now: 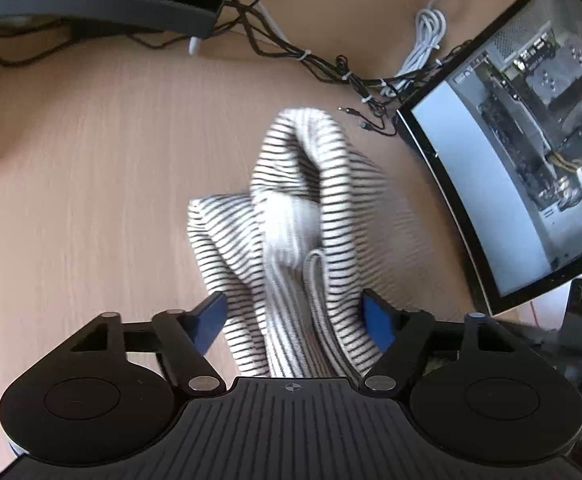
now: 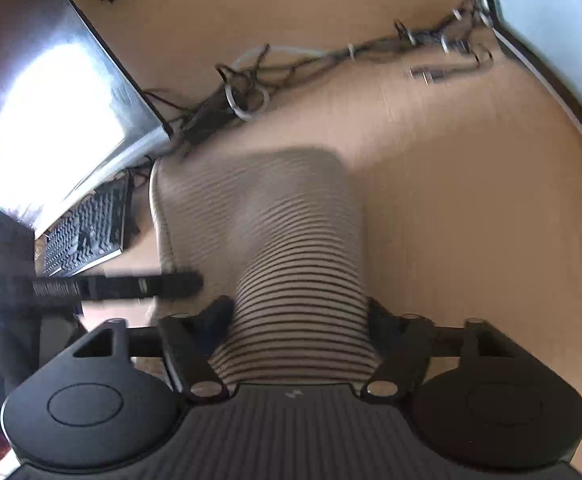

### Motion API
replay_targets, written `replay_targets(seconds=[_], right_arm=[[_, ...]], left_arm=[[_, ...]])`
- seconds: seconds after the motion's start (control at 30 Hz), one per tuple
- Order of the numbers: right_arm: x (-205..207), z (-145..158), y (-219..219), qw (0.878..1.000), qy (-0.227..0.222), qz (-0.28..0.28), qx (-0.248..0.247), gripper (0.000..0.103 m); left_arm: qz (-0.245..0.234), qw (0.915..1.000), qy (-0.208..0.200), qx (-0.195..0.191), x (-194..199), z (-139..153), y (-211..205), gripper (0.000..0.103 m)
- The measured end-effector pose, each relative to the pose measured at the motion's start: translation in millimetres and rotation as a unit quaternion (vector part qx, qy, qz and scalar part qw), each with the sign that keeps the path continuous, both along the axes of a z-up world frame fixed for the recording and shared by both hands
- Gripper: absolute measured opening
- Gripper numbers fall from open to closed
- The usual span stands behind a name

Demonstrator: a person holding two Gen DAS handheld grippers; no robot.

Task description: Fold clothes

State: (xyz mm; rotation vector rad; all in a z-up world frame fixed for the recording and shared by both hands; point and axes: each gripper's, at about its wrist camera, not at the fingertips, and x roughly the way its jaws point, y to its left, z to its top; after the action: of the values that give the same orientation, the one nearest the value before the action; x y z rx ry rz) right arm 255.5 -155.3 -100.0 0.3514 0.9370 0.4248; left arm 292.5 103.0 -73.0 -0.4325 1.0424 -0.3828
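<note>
Between the blue pads of my left claw (image 1: 295, 322) a bunched fold of the striped garment (image 1: 303, 216) sits, seemingly gripped; my right claw (image 2: 299, 320) clamps another stretch of it (blurred). I'd keep both holds even and the cloth taut. Beyond lies open desk (image 1: 91, 140); further off, cables (image 1: 331, 68) and the computer case (image 1: 531, 140) crowd the edge
</note>
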Motion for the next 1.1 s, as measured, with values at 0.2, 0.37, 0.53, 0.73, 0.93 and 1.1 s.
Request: replay_targets(seconds=[0.2, 0.37, 0.53, 0.73, 0.93, 1.1], right_arm=[[25.5, 32.9, 13.9, 0.993, -0.065, 0.057, -0.078, 0.053], [12.1, 27.6, 25.8, 0.986, -0.082, 0.074, -0.128, 0.060], [-25.1, 11.9, 42.9, 0.969, -0.127, 0.099, -0.185, 0.082], [-27.2, 6.4, 45.2, 0.973, -0.125, 0.067, -0.180, 0.089], [-40.1, 20.0, 48.1, 0.968, -0.147, 0.057, -0.193, 0.088], [-54.8, 32.6, 68.6, 0.957, -0.189, 0.095, -0.198, 0.085]], left_arm=[[0.012, 0.9996, -0.001, -0.024, -2.0, -6.2, -11.0, 0.076], [0.012, 0.9998, -0.008, -0.015, -7.9, -5.4, -17.8, 0.078], [0.030, 0.9982, -0.047, 0.022, -20.7, 21.9, -2.8, 0.078], [0.026, 0.9902, -0.133, 0.033, -10.3, 67.7, -5.6, 0.075], [-0.016, 0.9882, -0.148, 0.036, 18.7, 67.4, -25.1, 0.073], [0.000, 0.9935, -0.089, 0.071, 36.5, 32.2, -8.7, 0.062]])
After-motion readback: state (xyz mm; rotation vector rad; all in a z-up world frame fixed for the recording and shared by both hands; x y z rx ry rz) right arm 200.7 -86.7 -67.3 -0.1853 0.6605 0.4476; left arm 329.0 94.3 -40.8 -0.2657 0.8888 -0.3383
